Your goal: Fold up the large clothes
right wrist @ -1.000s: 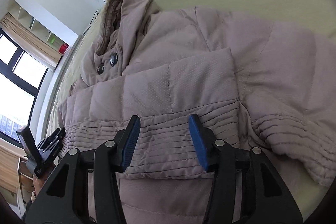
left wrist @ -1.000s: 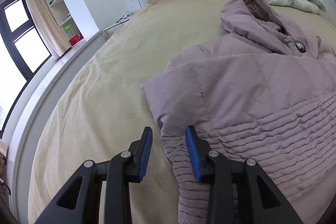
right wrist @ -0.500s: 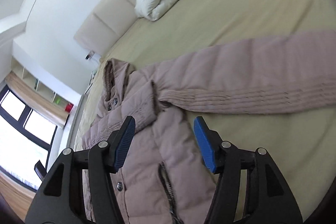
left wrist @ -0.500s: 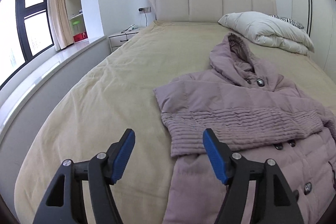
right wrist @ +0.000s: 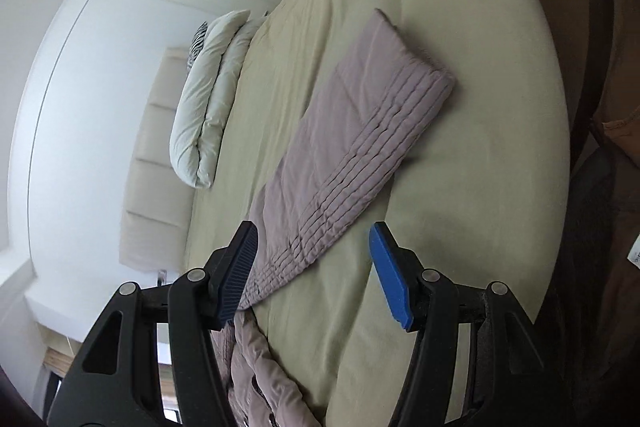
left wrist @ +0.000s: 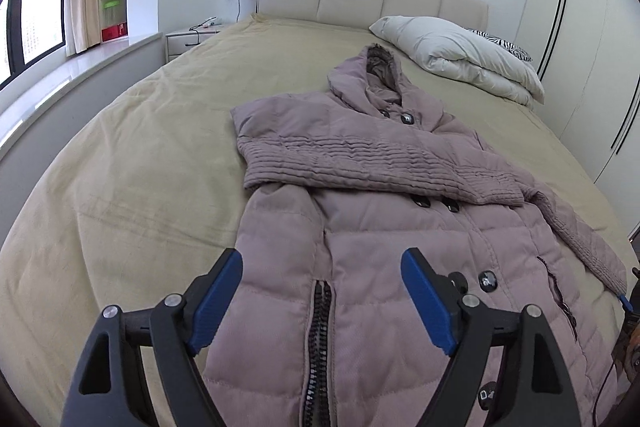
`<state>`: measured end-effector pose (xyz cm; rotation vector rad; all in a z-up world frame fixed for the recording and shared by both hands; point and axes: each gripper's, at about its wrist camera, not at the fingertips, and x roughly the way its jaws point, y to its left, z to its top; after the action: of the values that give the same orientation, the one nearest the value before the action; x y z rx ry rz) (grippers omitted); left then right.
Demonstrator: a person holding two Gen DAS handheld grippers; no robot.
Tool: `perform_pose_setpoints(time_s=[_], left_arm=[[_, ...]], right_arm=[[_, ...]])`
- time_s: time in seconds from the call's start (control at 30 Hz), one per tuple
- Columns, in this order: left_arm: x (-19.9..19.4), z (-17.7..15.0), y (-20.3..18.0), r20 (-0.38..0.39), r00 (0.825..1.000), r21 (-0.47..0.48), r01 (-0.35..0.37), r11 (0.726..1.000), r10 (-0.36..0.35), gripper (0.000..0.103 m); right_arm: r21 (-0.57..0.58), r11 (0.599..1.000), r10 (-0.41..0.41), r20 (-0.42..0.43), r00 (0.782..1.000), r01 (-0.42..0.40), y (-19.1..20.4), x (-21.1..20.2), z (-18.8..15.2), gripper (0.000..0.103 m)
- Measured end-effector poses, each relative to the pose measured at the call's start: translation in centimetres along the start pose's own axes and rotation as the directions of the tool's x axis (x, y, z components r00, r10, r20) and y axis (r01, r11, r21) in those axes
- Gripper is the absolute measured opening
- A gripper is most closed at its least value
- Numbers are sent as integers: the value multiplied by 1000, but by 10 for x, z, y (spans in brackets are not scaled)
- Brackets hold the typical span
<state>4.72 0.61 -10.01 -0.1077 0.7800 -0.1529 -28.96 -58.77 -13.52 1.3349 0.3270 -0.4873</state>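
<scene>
Mauve hooded puffer coat [left wrist: 360, 227] lies flat on the beige bed [left wrist: 140, 167], one sleeve [left wrist: 360, 163] folded across its chest, the other sleeve [right wrist: 360, 131] stretched sideways. Left tool [left wrist: 322, 301] hovers above the zipper, jaws opening, gripping nothing. Right tool [right wrist: 312, 267] released, empty.

Two wrist views low over one coat [left wrist: 360, 227] [right wrist: 344, 163].

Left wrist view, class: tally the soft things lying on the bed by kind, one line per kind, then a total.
Mauve hooded padded coat: 1
White folded duvet: 1
Zebra-print pillow: 1
Total: 3
</scene>
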Motion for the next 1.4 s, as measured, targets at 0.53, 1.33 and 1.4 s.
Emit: perform_pose_setpoints(time_s=[0.53,1.33,1.4], left_arm=[[-6,-18,7,-73,997,-30,16,999,-18,84],[5,12,-50,-64,688,-491,609,623,-723,103],[6,13,-50,-59,664,-523,616,590,-745,103]], right_arm=[[226,974,-29,87,996,8,-70,30,63,40],[-988,-94,-42,-117,992,-120,193,-24,-345,16],[-981,-153,-44,-112,993,-118,184,-31,-369,16]])
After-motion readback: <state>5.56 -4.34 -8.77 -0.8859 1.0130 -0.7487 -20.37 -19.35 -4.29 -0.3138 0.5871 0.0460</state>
